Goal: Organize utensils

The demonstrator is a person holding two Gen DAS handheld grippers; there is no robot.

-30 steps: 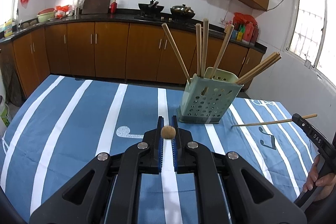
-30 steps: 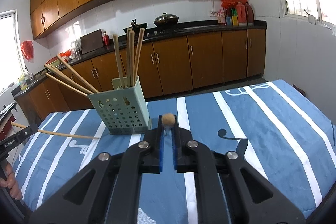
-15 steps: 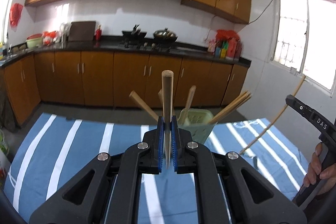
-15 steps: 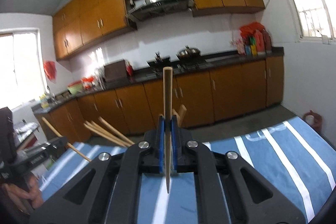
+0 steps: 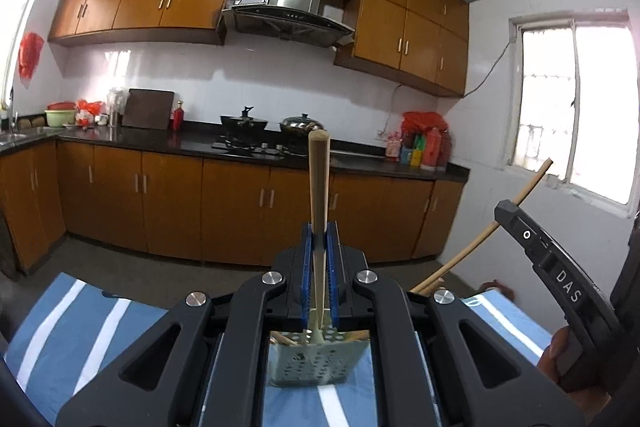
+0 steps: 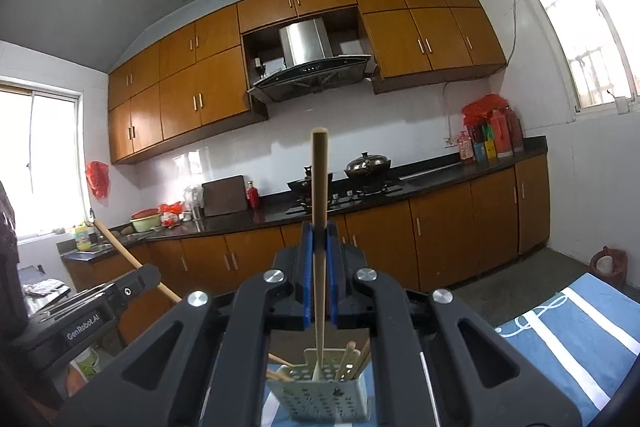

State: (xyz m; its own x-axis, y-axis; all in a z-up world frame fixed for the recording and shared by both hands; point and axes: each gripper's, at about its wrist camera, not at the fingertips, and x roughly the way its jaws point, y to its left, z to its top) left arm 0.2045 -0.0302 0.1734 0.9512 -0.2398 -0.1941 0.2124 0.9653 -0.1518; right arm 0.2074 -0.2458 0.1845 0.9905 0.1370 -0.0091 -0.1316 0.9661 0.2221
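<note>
So the table [image 5: 80, 323] with its blue striped cloth carries a pale green holder [image 6: 320, 391], full of holes, with a few chopsticks already leaning inside; I can't tell how near it sits to any table edge. Left gripper [image 5: 319, 239] is clenched on one wooden chopstick [image 5: 319, 187], standing upright, thin tip just above the holder. Right gripper [image 6: 319, 239] is clamped on its own chopstick [image 6: 319, 187], same pose. I'd say lower both straight, tips past the rim, then let go, one at a time so they don't clash
</note>
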